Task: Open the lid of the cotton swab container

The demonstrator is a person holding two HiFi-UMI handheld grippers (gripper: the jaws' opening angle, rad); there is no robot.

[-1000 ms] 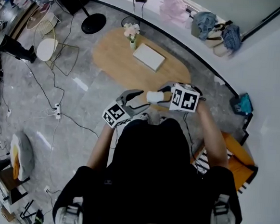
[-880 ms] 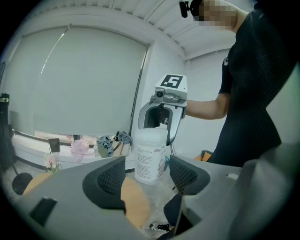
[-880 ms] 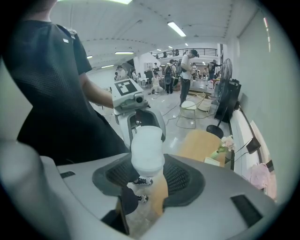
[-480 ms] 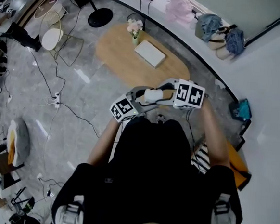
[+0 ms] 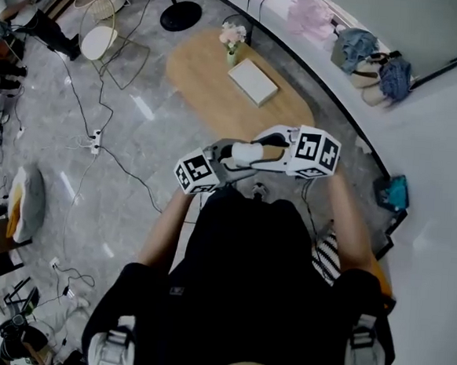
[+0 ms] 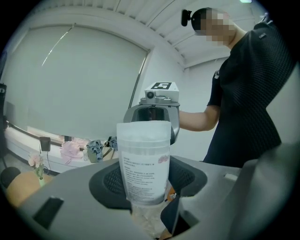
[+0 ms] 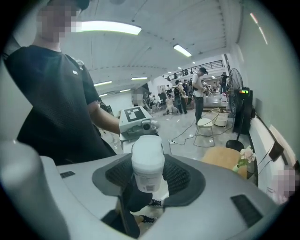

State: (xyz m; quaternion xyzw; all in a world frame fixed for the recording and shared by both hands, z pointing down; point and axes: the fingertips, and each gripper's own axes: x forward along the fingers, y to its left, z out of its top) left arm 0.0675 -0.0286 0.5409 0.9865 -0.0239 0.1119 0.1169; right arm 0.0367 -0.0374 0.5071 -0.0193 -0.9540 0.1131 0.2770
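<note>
The cotton swab container (image 5: pixel 249 153) is a white translucent tub with a printed label, held in the air in front of the person's body. In the left gripper view the container (image 6: pixel 143 159) stands between the black pads with its lid (image 6: pixel 143 131) on top; the left gripper (image 6: pixel 149 183) has just been closing, with the tub between its jaws. In the right gripper view the container (image 7: pixel 148 164) sits between that gripper's pads, lid (image 7: pixel 148 147) still seated. The left gripper (image 5: pixel 224 155) and right gripper (image 5: pixel 269 151) face each other across it.
Below and ahead stands an oval wooden table (image 5: pixel 212 90) with a white box (image 5: pixel 254 81) and a small flower vase (image 5: pixel 233 44). Cables (image 5: pixel 98 140) trail over the grey floor at the left, near a white chair (image 5: pixel 98 41). Bags (image 5: pixel 372 59) lie on the curved ledge.
The left gripper has drawn in from the lower left to the container, and both grippers have risen a little. The right gripper kept its hold.
</note>
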